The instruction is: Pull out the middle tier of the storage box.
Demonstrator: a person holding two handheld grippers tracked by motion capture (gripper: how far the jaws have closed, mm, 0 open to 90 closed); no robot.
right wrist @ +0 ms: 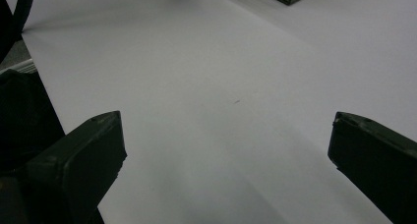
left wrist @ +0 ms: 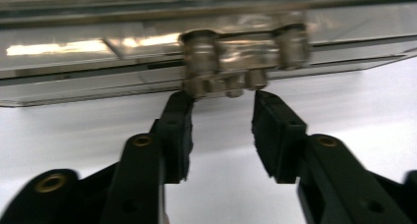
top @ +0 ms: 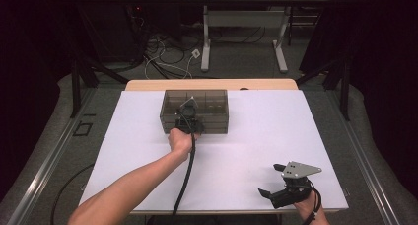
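With the left gripper parted just short of the clear box's latch dead ahead, right gripper splayed wide, idle, well apart

Left gripper: two black jaws with ribbed pads; brass-coloured rivets showed at the linkage joints.
Right gripper: black body and black blocky jaws, topped by a grey three-cornered plate dotted with small holes.
Cables: a thick black cable trailed from each gripper.
Arms: both forearms were bare, without sleeves.
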